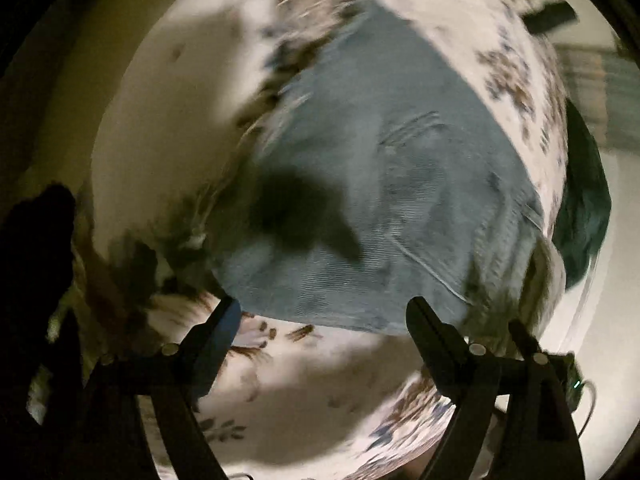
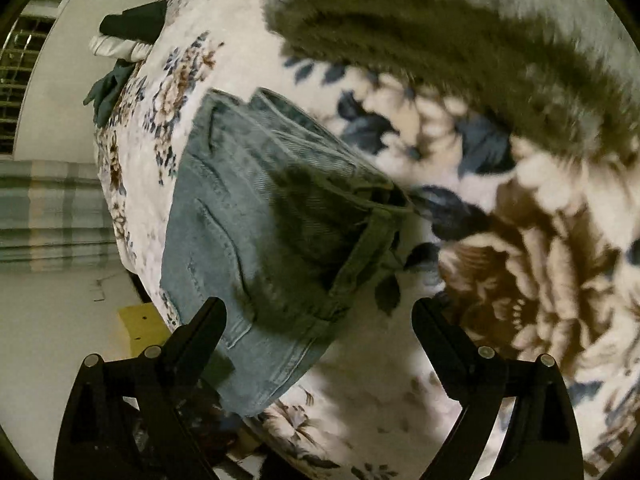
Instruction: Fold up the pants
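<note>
Light blue denim pants (image 1: 380, 184) lie folded into a compact block on a floral blanket (image 1: 180, 128). In the right wrist view the pants (image 2: 240, 216) show a back pocket and the waistband edge at the right. My left gripper (image 1: 324, 308) is open and empty, hovering just above the near edge of the pants. My right gripper (image 2: 320, 308) is open and empty, above the near corner of the pants. Both views are blurred by motion.
The floral blanket (image 2: 520, 240) covers a bed. Dark and white clothes (image 2: 128, 32) lie at its far edge, and a dark green garment (image 1: 580, 208) hangs off its side. A yellow box (image 2: 140, 324) sits on the pale floor (image 2: 52, 312). A plaid cloth (image 2: 48, 208) lies beyond.
</note>
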